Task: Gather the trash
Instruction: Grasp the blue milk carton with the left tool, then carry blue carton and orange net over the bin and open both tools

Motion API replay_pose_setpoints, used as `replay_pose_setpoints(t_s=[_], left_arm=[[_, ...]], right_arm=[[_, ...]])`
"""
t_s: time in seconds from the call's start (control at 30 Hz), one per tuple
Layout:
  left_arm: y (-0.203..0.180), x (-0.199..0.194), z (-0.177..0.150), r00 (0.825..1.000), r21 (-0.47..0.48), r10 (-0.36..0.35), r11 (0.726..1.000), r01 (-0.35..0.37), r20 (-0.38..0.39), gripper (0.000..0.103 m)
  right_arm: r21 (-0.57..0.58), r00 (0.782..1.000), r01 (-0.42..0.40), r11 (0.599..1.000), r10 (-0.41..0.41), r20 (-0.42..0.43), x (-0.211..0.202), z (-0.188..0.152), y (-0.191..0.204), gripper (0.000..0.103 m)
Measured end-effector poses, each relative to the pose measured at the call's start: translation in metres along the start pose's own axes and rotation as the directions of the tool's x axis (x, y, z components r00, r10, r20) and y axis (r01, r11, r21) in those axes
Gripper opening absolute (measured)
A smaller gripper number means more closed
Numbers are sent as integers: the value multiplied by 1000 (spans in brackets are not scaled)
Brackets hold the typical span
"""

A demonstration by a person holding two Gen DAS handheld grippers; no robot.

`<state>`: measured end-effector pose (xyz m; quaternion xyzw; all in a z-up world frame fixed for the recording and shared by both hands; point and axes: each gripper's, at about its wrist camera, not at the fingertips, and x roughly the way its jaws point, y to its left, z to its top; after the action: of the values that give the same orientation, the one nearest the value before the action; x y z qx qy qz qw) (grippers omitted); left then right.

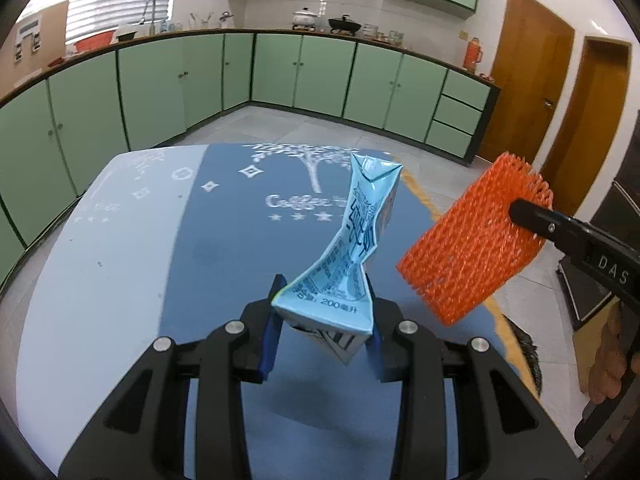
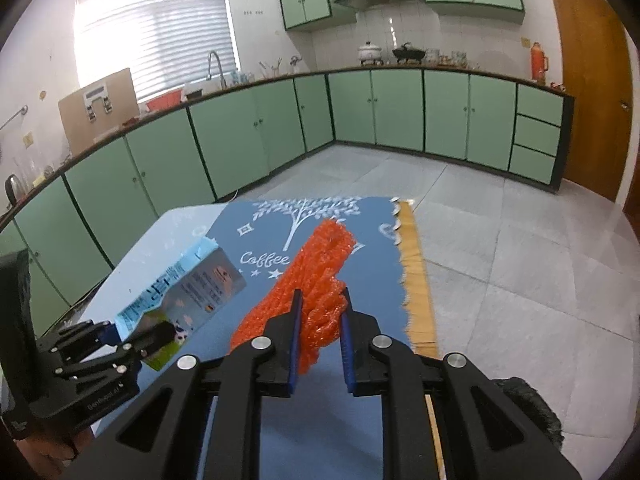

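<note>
My left gripper is shut on a crushed light-blue milk carton and holds it above the table. The carton also shows in the right wrist view, with the left gripper clamped on its lower end. My right gripper is shut on an orange foam fruit net and holds it above the blue cloth. In the left wrist view the net hangs in the air at the right, beyond the table edge, pinched by the right gripper.
A table with a blue "Coffee" tablecloth lies below both grippers; its right edge has a yellow fringe. Green kitchen cabinets line the far walls. Wooden doors stand at the right. Grey tiled floor surrounds the table.
</note>
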<state>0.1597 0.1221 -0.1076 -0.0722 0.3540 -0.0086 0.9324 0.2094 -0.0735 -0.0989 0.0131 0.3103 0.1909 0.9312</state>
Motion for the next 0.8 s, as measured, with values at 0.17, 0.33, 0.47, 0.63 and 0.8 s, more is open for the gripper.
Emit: replay_pose_setpoints(t_s=[0.17,0.33,0.47,0.63,0.8], left_arm=[[-36,-6,-3,999,45,-52,998,52,1,34],[-83,-4,-8,992,108,-125,986,126,-11,34],[-123,0,-13,981,163,-193,967,195,-28,34],[-170,11,-22,963,217,-260,939,269,-68,34],[-212,27,-33,942,256,-308,908,332,-130,34]], right_arm=[[16,998,44,999,-45,37,-33,-4,-23,16],[70,991,119,990,-124,59,-68,-17,-62,16],[123,978,189,974,-198,62,-93,-31,-97,16],[180,957,274,945,-287,47,-116,-50,-136,16],[222,935,344,913,-355,14,-131,-71,-167,16]])
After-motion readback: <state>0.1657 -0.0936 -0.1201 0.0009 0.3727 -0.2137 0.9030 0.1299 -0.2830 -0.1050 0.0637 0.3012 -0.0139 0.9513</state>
